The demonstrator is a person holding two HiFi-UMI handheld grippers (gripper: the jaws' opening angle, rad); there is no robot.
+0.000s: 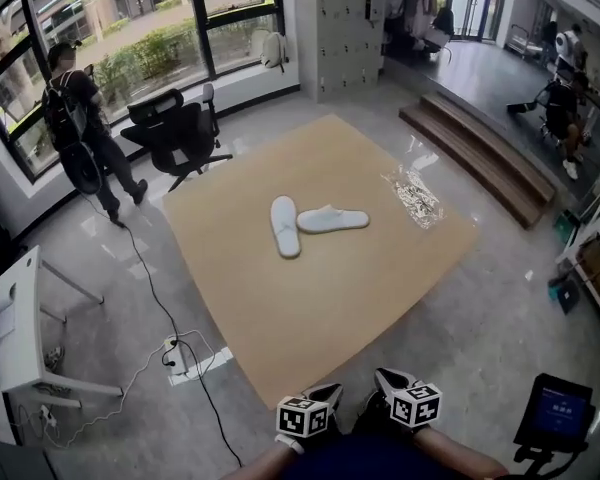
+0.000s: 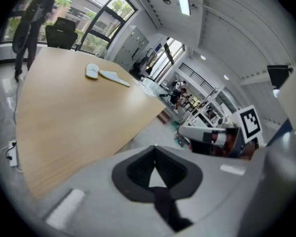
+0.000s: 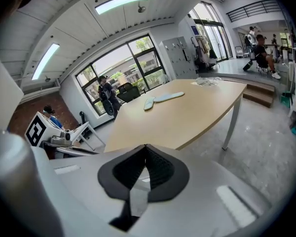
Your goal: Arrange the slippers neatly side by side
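Observation:
Two white slippers lie mid-table on the wooden tabletop. One slipper points lengthwise away from me. The other slipper lies crosswise, its end touching the first, so they form an L. Both grippers are held close together at the table's near corner, far from the slippers. My left gripper and right gripper are shut and hold nothing. In the left gripper view the jaws meet, with the slippers far off. In the right gripper view the jaws meet too, and the slippers are distant.
A crumpled clear plastic bag lies on the table's right side. A black office chair and a standing person are beyond the far left. A cable and power strip lie on the floor left; wooden steps right.

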